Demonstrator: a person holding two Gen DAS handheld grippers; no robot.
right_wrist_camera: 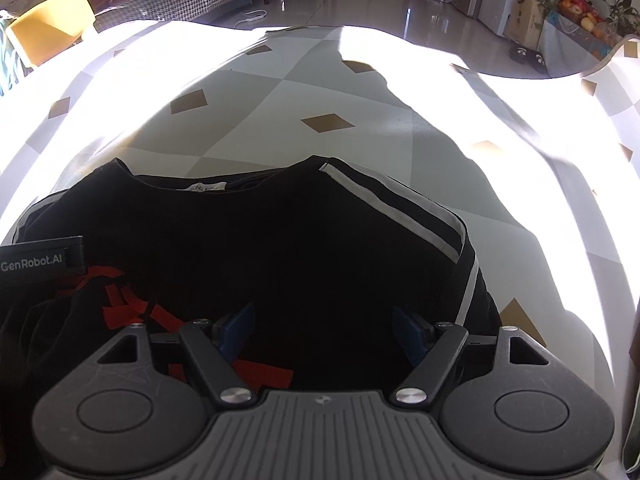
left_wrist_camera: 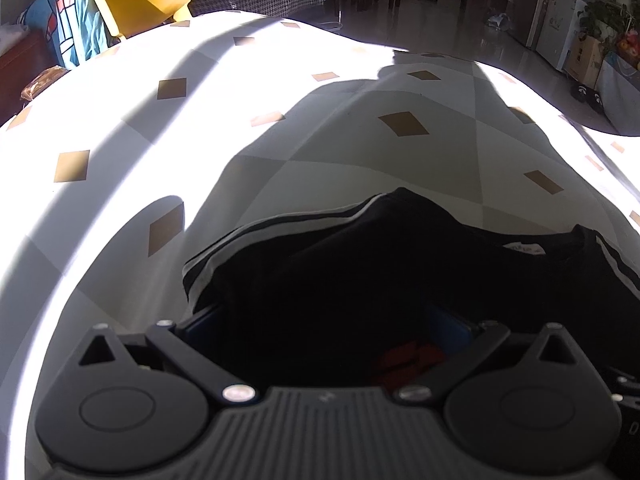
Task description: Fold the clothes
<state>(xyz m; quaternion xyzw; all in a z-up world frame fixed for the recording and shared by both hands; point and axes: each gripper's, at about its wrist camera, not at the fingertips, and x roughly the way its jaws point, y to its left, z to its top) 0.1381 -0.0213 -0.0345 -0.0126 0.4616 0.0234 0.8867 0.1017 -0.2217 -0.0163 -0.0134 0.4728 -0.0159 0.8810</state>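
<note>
Folding is partly done: black striped T-shirt [right_wrist_camera: 280, 248] lies bunched at 6 o'clock on checkered tablecloth [right_wrist_camera: 320, 92]. Right gripper [right_wrist_camera: 323, 326] jaws wide, nothing clamped; left gripper [left_wrist_camera: 328, 320] state indeterminable.

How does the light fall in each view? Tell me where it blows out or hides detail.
Left wrist view: sunlit tablecloth is blown out to white, the black garment lost in a person-shaped shadow. Right wrist view: glare flanks the shaded middle strip, the garment's folds unreadable, only its white stripes and red print showing; fisheye bends the table edge.
</note>
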